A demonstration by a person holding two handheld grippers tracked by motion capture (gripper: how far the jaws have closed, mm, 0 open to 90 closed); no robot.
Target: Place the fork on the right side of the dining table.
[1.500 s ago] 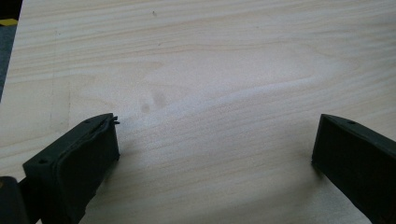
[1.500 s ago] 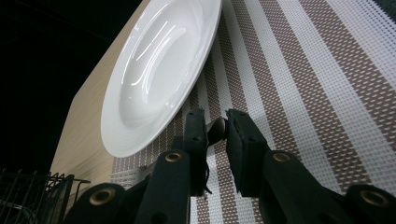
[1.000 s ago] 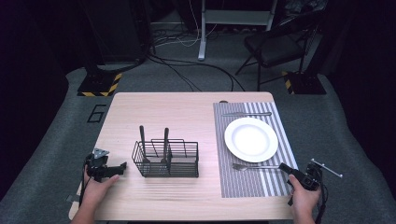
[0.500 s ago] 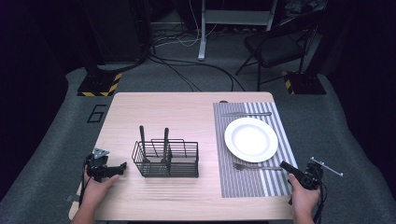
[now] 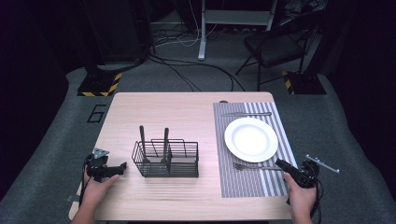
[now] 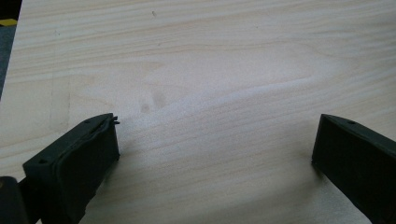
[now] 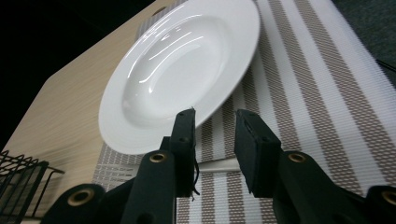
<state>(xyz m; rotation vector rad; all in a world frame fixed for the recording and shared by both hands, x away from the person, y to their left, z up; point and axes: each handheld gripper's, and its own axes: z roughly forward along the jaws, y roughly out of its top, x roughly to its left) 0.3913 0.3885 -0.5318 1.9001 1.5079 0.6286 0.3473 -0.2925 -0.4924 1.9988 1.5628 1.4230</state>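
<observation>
Your left gripper (image 5: 122, 166) rests low over the bare pale wooden surface (image 5: 187, 116), jaws spread wide with nothing between them, just left of the black wire caddy (image 5: 166, 158) holding two dark upright handles. Your right gripper (image 5: 280, 164) sits at the near right edge of the grey striped placemat (image 5: 243, 179), jaws parted by a narrow gap astride the handle of the silver fork (image 5: 254, 166), not visibly clamping it. The round white plate (image 5: 251, 139) lies on the placemat just beyond the fork.

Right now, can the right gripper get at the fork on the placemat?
Probably yes. The right gripper sits just off the fork handle's end on the striped placemat, jaws slightly parted around that line. The plate lies beyond the fork, not between them.
</observation>
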